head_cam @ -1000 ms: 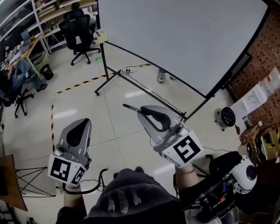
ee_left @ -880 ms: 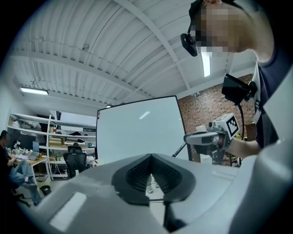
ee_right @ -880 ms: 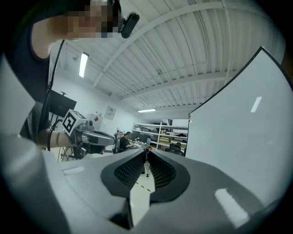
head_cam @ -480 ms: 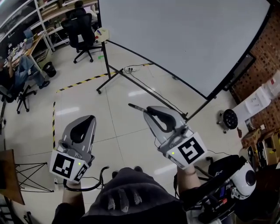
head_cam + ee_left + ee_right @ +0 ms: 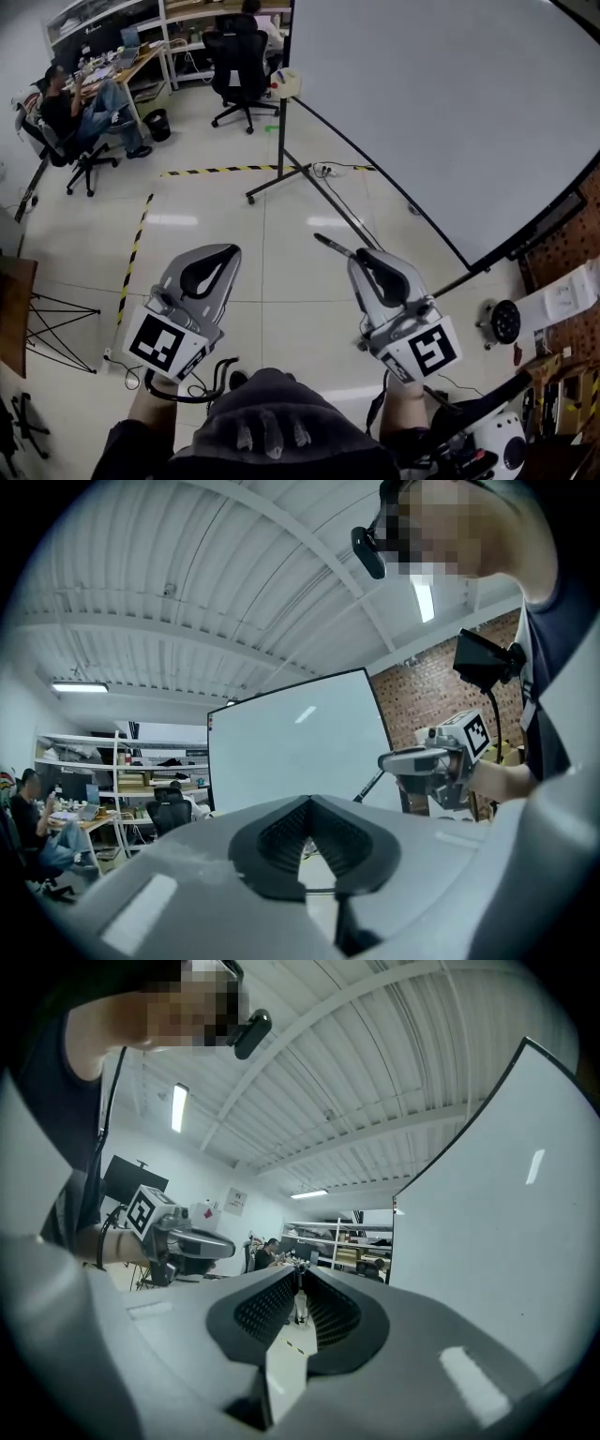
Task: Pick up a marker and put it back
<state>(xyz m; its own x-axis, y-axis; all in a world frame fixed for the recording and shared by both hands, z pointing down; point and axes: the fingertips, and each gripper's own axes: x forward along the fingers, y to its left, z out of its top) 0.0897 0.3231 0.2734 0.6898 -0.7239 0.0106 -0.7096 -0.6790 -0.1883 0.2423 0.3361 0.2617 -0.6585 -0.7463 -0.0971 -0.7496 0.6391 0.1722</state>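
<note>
above the pale glossy tiled floor (image 5: 281, 281) stood the big white whiteboard (image 5: 450, 103) on its black stand. your left gripper (image 5: 230, 248) had its fingers clenched on nothing; your right gripper (image 5: 361, 255) had its fingers grasping the slim dark marker (image 5: 330, 244), which jutted past their tips.

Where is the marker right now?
Head view: the marker sticks out of the right gripper, right of centre, above the floor, left of the whiteboard.
</note>
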